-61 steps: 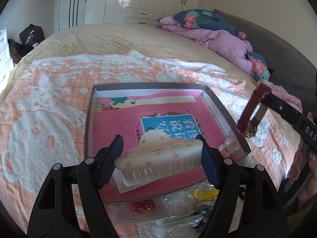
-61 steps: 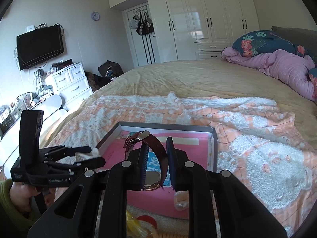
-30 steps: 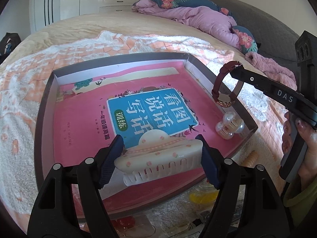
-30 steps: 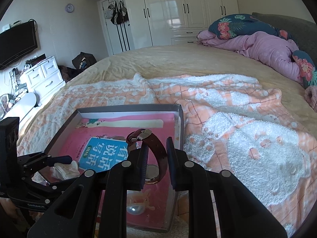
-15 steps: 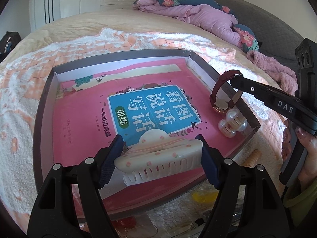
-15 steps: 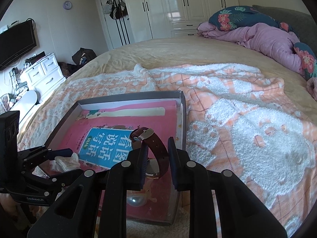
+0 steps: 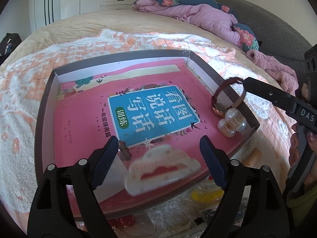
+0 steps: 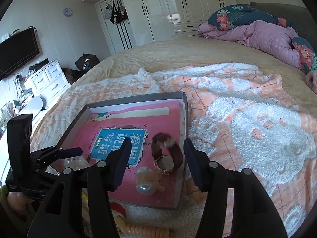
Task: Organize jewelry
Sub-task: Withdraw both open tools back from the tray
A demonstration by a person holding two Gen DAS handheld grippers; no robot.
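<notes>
Both grips just released: left gripper (image 7: 158, 156) jaws newly spread, hair claw (image 7: 161, 169) dropped blurred between the fingers, clear of the pads. Right gripper (image 8: 156, 158) likewise opened wide, watch (image 8: 167, 155) loose between its fingers, touching neither. Just beyond, pearl clip (image 7: 231, 123) beside the watch. All inside the tray (image 7: 44, 107) on the pink book (image 7: 89, 119), atop the blanket (image 8: 247, 119).

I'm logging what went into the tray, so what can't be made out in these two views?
- Hair claw, left wrist view: motion-blurred; landed or not, unclear.
- Watch, right wrist view: strap blurred, dial unreadable.
- Clutter below the tray, left wrist view: hidden by the left tongs, cut off by the edge.
</notes>
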